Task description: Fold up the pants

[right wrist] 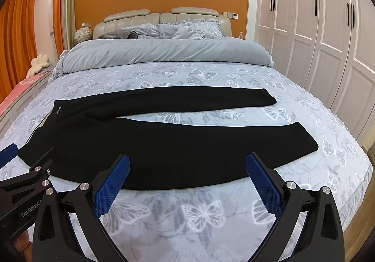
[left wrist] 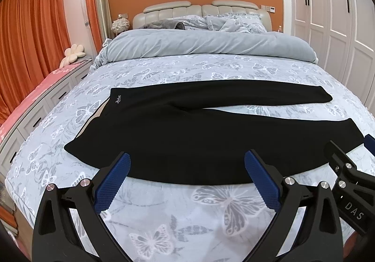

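Observation:
Black pants [left wrist: 187, 131] lie flat across the bed, waistband to the left, both legs stretched to the right with a gap between them. In the right wrist view the same pants [right wrist: 152, 142] fill the middle. My left gripper [left wrist: 187, 163] hovers open over the near edge of the front leg, its blue pads [left wrist: 112, 182] wide apart with nothing between them. My right gripper [right wrist: 187, 166] is open too, above the near hem of the same leg. Each gripper shows at the edge of the other's view: the right gripper [left wrist: 365, 145] and the left gripper [right wrist: 14, 152].
The bed [left wrist: 187, 215] has a grey butterfly-print cover, with a rolled grey duvet [left wrist: 206, 44] and pillows at the headboard. White drawers [left wrist: 35, 121] run along the left, white wardrobe doors [right wrist: 316, 39] along the right. Orange curtains [left wrist: 30, 39] hang at the left.

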`<state>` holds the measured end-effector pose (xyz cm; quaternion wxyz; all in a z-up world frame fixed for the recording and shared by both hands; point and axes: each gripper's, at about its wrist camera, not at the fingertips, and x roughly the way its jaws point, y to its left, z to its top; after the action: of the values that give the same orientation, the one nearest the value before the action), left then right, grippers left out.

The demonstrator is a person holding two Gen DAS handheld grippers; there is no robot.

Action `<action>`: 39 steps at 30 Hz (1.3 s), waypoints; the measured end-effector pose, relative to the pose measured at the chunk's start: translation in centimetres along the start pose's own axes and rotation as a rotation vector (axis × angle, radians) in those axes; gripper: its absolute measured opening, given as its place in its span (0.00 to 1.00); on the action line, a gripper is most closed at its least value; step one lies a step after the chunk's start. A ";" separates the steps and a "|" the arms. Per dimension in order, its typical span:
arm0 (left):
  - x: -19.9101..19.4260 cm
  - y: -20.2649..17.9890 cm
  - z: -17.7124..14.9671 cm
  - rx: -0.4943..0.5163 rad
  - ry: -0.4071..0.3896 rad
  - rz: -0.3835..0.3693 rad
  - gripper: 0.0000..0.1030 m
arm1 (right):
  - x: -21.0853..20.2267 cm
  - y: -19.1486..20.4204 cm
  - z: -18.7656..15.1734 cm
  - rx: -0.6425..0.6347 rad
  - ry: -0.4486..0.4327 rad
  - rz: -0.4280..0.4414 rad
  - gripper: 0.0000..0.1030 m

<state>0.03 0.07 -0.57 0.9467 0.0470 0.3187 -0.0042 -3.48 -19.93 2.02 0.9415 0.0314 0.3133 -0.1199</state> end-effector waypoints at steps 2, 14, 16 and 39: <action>0.0 0.0 0.0 0.000 0.000 -0.001 0.93 | 0.0 0.1 0.0 -0.001 -0.001 0.001 0.95; 0.1 -0.2 -0.2 0.002 -0.004 0.003 0.93 | 0.1 -0.1 -0.2 -0.002 0.002 -0.005 0.95; 0.2 -0.3 -0.2 0.002 -0.004 0.004 0.93 | 0.1 0.0 -0.2 -0.004 0.002 -0.005 0.95; 0.2 0.0 -0.2 0.004 -0.002 0.001 0.93 | 0.2 -0.2 -0.4 -0.006 0.001 -0.011 0.95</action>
<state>0.07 0.07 -0.91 0.9470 0.0488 0.3176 -0.0045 -3.58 -20.13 1.60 0.9407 0.0271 0.3145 -0.1240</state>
